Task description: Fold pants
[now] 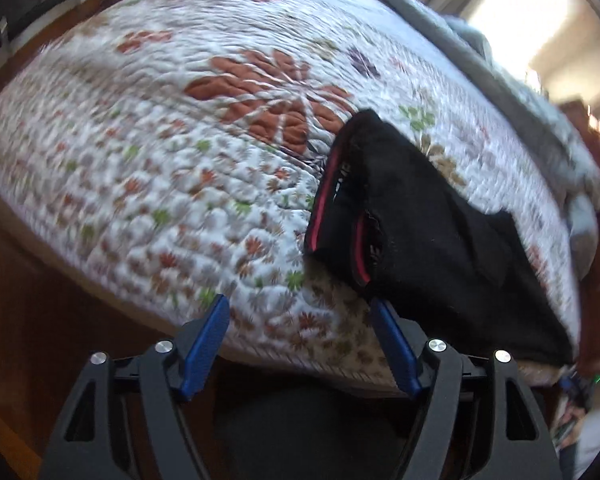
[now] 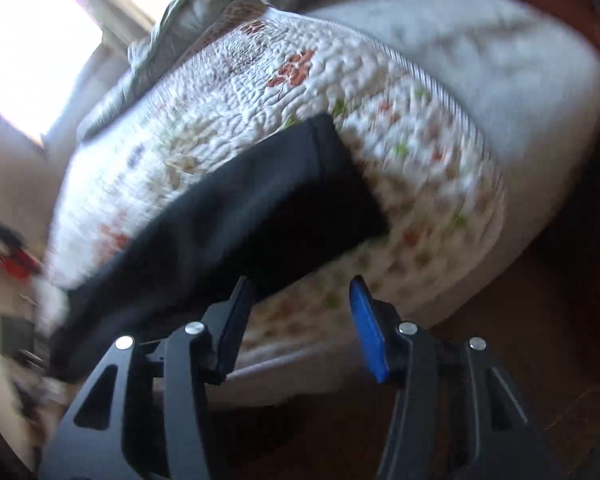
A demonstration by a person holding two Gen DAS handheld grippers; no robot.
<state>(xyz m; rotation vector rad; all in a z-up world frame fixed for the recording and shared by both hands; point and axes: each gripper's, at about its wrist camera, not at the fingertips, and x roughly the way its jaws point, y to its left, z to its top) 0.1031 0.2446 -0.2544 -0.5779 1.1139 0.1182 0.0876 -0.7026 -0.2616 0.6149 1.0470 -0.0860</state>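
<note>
1. On the bed, a white floral quilt (image 1: 172,152) covers the mattress; the black pants (image 1: 440,232) lie on its top surface, toward the right of the left wrist view.
2. The pants' waistband (image 1: 332,192), trimmed in red, faces the middle of the quilt. The dark fabric runs from it toward the near edge of the bed and reaches that edge at the lower right.
3. The left gripper (image 1: 300,312) hangs released, its blue-padded fingers (image 1: 206,340) spread wide with nothing between them. Its right finger tip sits just beside the near corner of the pants; contact cannot be confirmed.
4. In the right wrist view, the pants (image 2: 260,216) lie diagonally across the quilt (image 2: 284,92), with a straight seamed end (image 2: 324,136) toward the middle of the bed and the remaining cloth draping off the edge at the lower left.
5. The right gripper (image 2: 300,300) is also released, jaws apart and empty. Its left finger tip overlaps the lower border of the pants in the picture; contact cannot be determined.
6. A grey blanket (image 2: 460,48) lies beyond the quilt, and crumpled grey bedding (image 1: 480,40) lies along the far side.
7. Both views are motion-blurred.
</note>
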